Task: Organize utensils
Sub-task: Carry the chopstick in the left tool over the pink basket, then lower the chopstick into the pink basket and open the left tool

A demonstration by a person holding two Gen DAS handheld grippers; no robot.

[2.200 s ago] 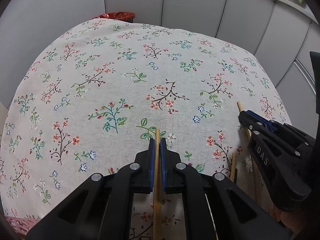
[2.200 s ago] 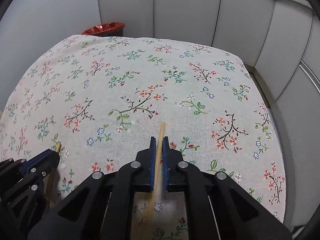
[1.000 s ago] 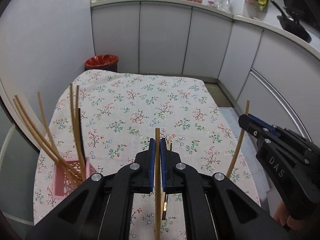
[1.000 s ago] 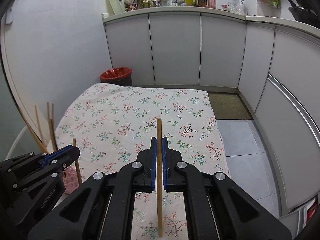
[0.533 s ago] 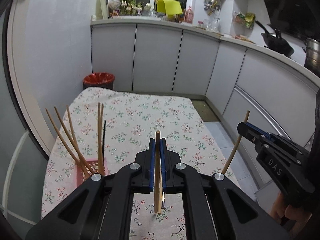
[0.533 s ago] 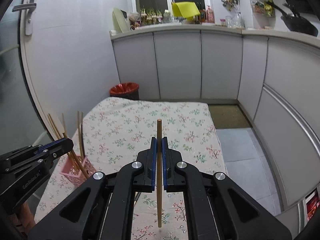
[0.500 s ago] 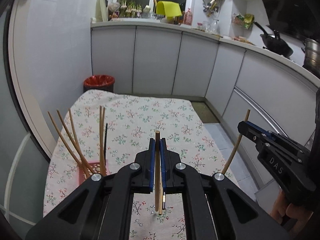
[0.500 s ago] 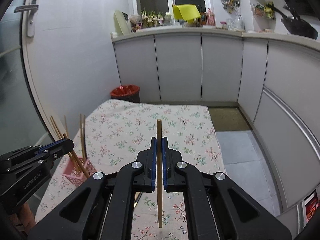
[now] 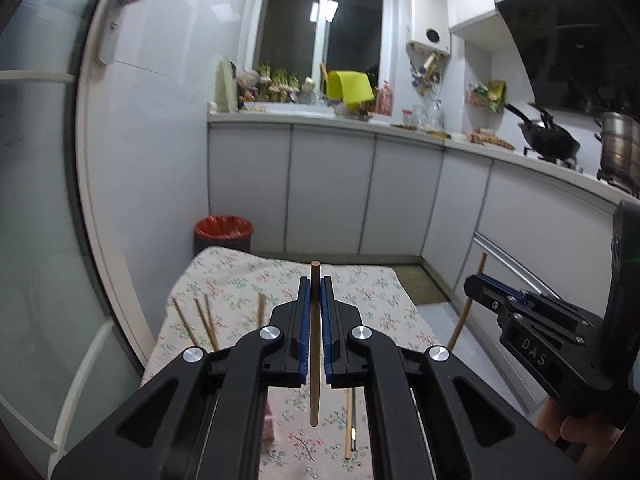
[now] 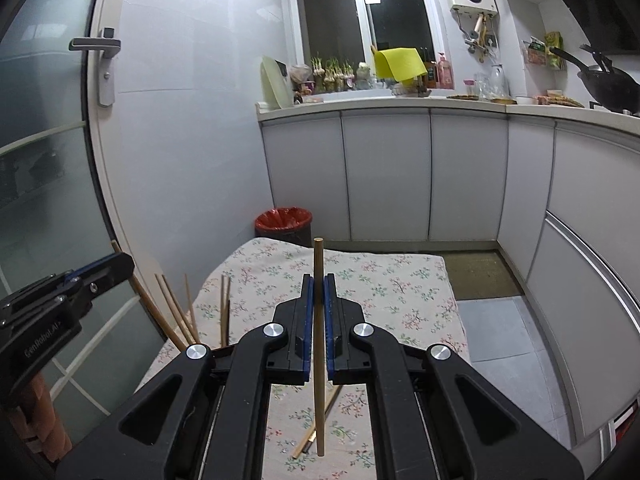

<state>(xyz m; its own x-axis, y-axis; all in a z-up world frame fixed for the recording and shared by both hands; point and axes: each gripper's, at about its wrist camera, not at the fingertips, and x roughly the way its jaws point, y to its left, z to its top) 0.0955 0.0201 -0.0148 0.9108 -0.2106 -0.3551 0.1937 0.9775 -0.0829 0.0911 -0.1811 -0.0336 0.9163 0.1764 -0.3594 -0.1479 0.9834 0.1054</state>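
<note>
Here we raise 2 chopsticks upright for dropping: left claw (image 9: 315,312) clamps stick A (image 9: 315,364), right claw (image 10: 319,312) clamps stick B (image 10: 319,360). The holder (image 9: 269,426) sits below-left; loose sticks (image 9: 349,424) lie beneath.

My left gripper (image 9: 315,284) raised level, fingers (image 9: 304,320) pinched on an upright chopstick (image 9: 315,344), my right gripper (image 10: 319,280) alongside, likewise clamping a chopstick (image 10: 319,344)
</note>
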